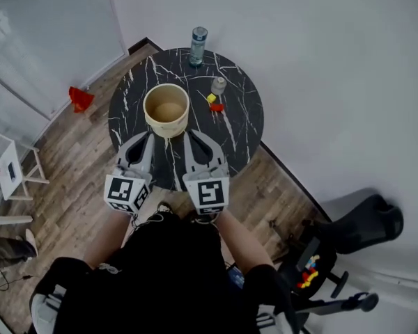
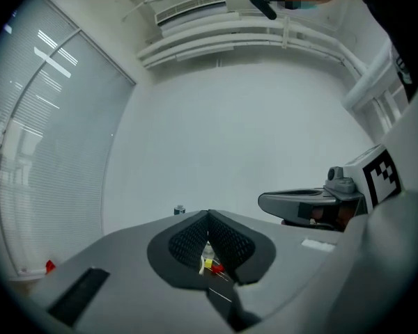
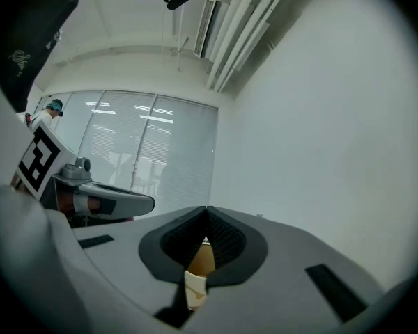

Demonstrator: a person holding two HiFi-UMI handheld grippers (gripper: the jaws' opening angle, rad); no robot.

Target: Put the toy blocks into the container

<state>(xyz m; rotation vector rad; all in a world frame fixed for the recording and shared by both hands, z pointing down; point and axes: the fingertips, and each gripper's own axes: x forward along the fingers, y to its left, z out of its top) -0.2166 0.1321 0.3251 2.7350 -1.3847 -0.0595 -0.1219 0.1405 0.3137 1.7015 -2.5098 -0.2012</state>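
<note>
A cream round container (image 1: 166,109) stands on the round black marble table (image 1: 244,127), and nothing shows inside it. Behind it to the right lie a grey cylinder block (image 1: 218,85), a yellow block (image 1: 211,98) and a red block (image 1: 217,106). My left gripper (image 1: 145,140) and right gripper (image 1: 194,138) are side by side at the table's near edge, just short of the container, both shut and empty. In the left gripper view the yellow block (image 2: 207,262) and red block (image 2: 217,268) show below the shut jaws. The right gripper view shows the container (image 3: 198,270) the same way.
A water bottle (image 1: 198,45) stands at the table's far edge. On the wooden floor a red object (image 1: 81,98) lies at the left near a white stool (image 1: 10,165). A black chair (image 1: 362,221) is at the right, by the white wall.
</note>
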